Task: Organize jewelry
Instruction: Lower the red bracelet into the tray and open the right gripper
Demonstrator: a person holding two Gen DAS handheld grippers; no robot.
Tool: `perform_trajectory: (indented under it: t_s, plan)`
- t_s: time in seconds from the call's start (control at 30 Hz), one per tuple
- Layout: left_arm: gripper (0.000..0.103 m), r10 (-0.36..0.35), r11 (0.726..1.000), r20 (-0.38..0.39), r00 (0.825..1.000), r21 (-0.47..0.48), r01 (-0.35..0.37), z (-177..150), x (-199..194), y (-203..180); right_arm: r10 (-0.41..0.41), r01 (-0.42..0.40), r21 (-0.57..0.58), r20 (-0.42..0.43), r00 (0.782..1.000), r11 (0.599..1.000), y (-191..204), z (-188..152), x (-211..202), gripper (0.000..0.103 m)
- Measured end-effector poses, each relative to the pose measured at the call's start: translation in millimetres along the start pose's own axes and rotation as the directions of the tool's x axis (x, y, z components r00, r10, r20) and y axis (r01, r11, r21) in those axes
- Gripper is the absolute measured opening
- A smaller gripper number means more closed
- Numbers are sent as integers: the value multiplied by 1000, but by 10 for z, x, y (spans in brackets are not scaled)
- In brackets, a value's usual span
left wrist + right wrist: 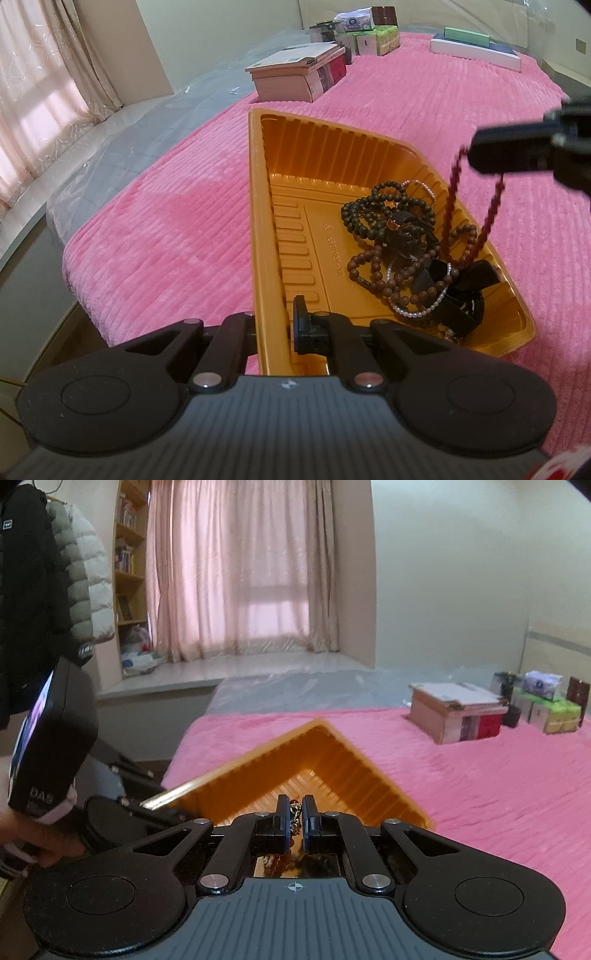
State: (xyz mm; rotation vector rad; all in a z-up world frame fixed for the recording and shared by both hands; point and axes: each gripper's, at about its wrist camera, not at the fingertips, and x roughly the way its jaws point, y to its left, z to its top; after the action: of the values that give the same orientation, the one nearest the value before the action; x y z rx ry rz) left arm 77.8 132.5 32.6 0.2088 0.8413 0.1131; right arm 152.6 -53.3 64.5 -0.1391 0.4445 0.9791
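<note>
Left gripper point(275, 325) clamps tray point(258, 206) rim; right gripper point(295, 821) (raised) dangles red bracelet point(456, 184).

- The tray point(266, 229) lies on the bed point(166, 229), near its foot edge.
- A heap of bead strings point(399, 251) lies in the tray's right half; the left half of its floor is bare.
- The left hand-held gripper point(275, 328) sits at the tray's near left wall, one finger inside and one outside.
- The right hand-held gripper point(476, 151) hangs above the tray's right side, with a bead strand point(452, 192) dangling from it into the heap.
- Behind the tray, a stack of books point(299, 74) lies on the bed.
- Further back stand boxes point(373, 37).
- Left of the bed is the window sill point(236, 668) with curtains point(236, 565).
</note>
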Motion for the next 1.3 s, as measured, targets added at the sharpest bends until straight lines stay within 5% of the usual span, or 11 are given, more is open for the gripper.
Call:
perform_trajectory:
  t_s: [1.03, 1.07, 1.17, 1.3]
  plan:
    - [5, 0, 1000, -1, 1000, 0, 0, -4, 3, 6, 11, -6, 70, -74, 997, 998, -25, -183, 58, 7]
    - [5, 0, 1000, -1, 1000, 0, 0, -3, 3, 5, -10, 16, 84, -68, 998, 996, -61, -178, 38, 12]
    - [5, 1, 1000, 0, 1000, -1, -1, -6, 6, 9, -54, 61, 134, -53, 997, 989, -193, -197, -53, 50]
    - [5, 1, 1000, 0, 1000, -2, -1, -8, 9, 9, -94, 105, 203, -61, 994, 974, -375, -301, -205, 53]
